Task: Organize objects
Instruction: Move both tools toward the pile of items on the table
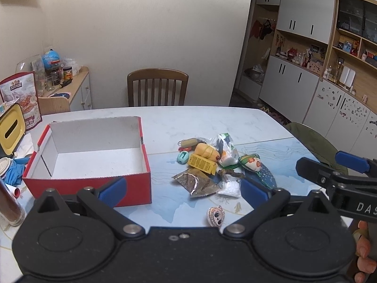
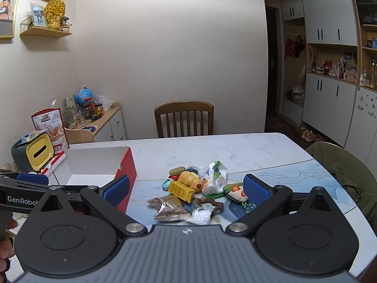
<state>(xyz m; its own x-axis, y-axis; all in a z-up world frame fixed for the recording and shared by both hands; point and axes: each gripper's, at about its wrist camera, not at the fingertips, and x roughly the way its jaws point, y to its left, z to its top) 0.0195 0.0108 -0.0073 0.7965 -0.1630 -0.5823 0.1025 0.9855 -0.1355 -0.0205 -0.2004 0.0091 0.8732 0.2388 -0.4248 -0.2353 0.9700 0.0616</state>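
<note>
An empty red box point(image 1: 132, 184) with a white inside stands open on the table, left of a heap of small items; the red box point(image 2: 127, 169) shows in the right wrist view too. The heap holds a brown foil packet point(image 1: 198, 182), a yellow carton point(image 1: 202, 164), a yellow plush point(image 1: 207, 151), a teal round toy point(image 1: 183, 158), a white-green bag point(image 1: 226, 149) and a clear packet of white grains point(image 1: 229, 185). A small face charm point(image 1: 215, 215) lies nearer. My left gripper point(image 1: 183, 188) hangs open above the table's near side. My right gripper point(image 2: 186, 189) is open, short of the foil packet point(image 2: 170, 208).
A yellow tissue holder point(image 1: 10, 128), a snack bag point(image 1: 22, 96) and blue gloves point(image 1: 14, 171) crowd the table's left edge. A wooden chair point(image 1: 157, 87) stands behind the table. A green jacket point(image 2: 346, 165) drapes a chair at right. Cabinets line the right wall.
</note>
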